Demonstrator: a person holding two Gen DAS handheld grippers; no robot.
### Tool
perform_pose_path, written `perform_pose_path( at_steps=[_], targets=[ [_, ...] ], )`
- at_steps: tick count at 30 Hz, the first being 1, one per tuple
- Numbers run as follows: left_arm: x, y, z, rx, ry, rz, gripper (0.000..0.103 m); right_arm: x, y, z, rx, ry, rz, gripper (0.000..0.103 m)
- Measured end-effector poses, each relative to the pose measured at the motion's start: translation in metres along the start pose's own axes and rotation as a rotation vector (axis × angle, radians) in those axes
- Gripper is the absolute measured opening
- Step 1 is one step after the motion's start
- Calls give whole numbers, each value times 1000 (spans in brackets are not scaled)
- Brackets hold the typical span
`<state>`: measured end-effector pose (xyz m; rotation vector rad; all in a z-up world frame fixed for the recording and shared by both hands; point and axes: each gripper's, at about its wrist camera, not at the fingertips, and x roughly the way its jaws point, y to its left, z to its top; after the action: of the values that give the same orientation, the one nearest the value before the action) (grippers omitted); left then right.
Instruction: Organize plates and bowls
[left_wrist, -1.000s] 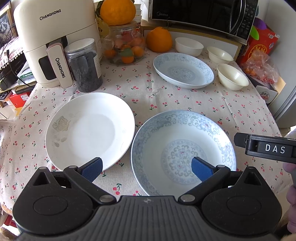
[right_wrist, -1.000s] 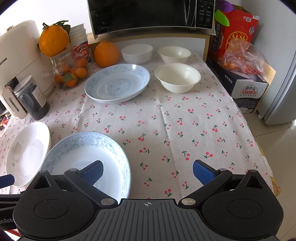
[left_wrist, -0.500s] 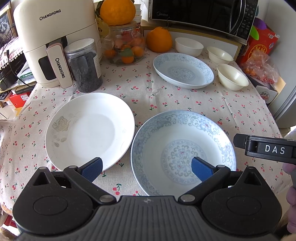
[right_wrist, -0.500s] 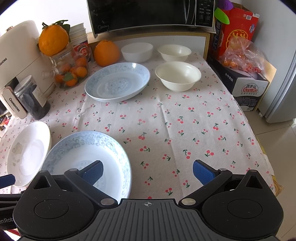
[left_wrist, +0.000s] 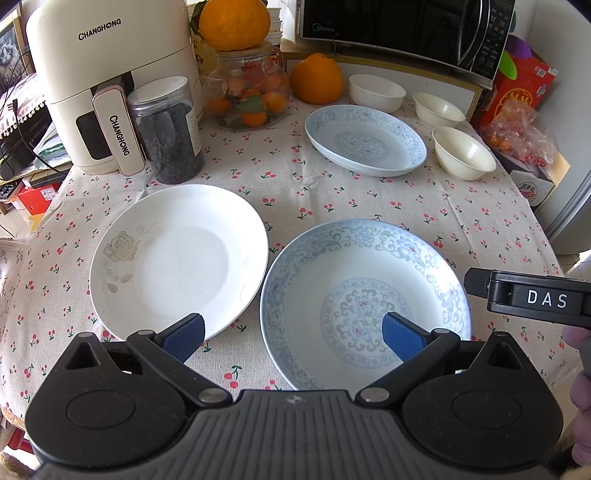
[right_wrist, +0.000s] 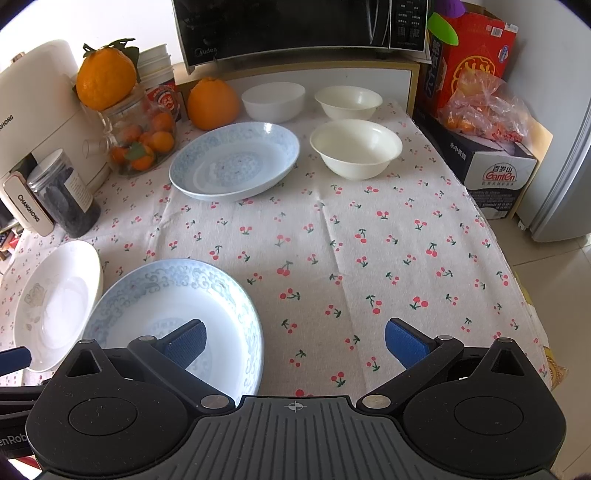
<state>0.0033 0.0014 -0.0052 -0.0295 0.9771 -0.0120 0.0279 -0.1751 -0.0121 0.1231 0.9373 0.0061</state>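
Left wrist view: left gripper (left_wrist: 291, 334), fingers spread, empty, hovering above the near edge of the table (left_wrist: 480, 221), its pads over the white rose plate (left_wrist: 179, 258) and the near blue-patterned plate (left_wrist: 364, 302), which lie almost rim to rim. Right gripper (right_wrist: 293, 341) likewise spread and empty, over bare cloth (one pad above the near blue plate's rim)

Further out: second blue-patterned plate (left_wrist: 365, 138) toward the far edge; three white bowls (right_wrist: 356, 147) (right_wrist: 348, 100) (right_wrist: 273, 100) at the far right corner

Risks, as judged: a thin glazed rim may slip from the pads when lifted; the two near plates could knock together; stacking may chip them

Left view alone shows the rose motif in full and the right gripper's body from the side; right view alone shows the table's right edge and the floor beyond
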Motion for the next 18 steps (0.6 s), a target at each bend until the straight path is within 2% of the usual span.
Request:
perform_pose_path(
  at_steps=[18],
  targets=[
    [0, 0, 0, 0, 1, 0, 103, 1, 1, -1, 1, 12, 4, 103]
  ],
)
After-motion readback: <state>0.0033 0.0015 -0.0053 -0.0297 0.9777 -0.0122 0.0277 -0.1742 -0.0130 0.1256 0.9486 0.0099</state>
